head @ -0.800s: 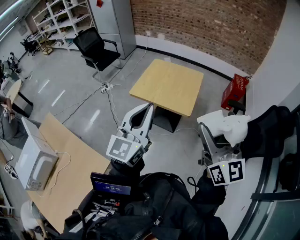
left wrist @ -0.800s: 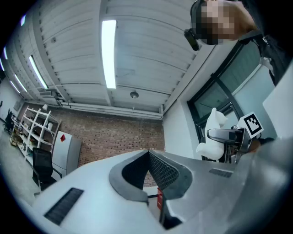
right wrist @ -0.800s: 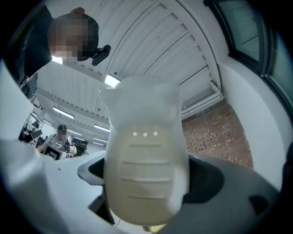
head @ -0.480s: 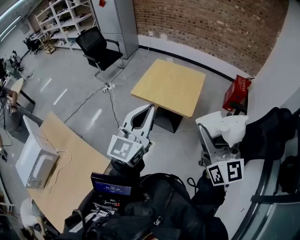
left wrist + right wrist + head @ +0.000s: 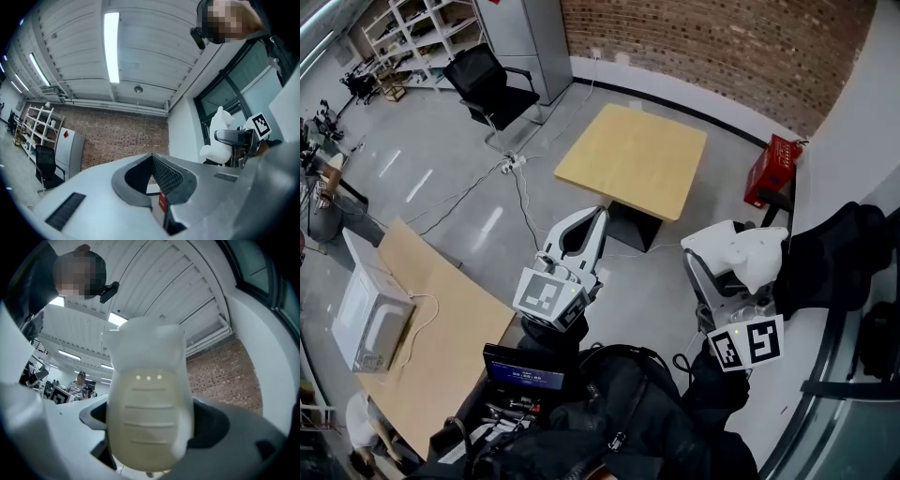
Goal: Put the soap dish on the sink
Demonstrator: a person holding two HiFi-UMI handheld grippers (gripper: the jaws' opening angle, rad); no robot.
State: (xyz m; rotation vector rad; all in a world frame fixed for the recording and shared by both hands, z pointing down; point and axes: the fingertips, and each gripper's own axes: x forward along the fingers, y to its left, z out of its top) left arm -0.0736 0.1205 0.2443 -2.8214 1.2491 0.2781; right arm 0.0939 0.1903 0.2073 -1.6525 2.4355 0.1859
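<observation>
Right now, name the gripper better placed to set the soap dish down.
Right. The right gripper already has its fingers clamped on the white soap dish. The left gripper is shut with nothing between its fingers. No sink shows in any view.

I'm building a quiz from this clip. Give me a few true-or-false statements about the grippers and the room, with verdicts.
1. The right gripper grips a white soap dish. True.
2. The left gripper holds a sponge. False: its jaws are together with nothing between them.
3. The microwave sits on the square wooden table. False: it sits on the long table at the left.
4. The far wall is brick. True.
</observation>
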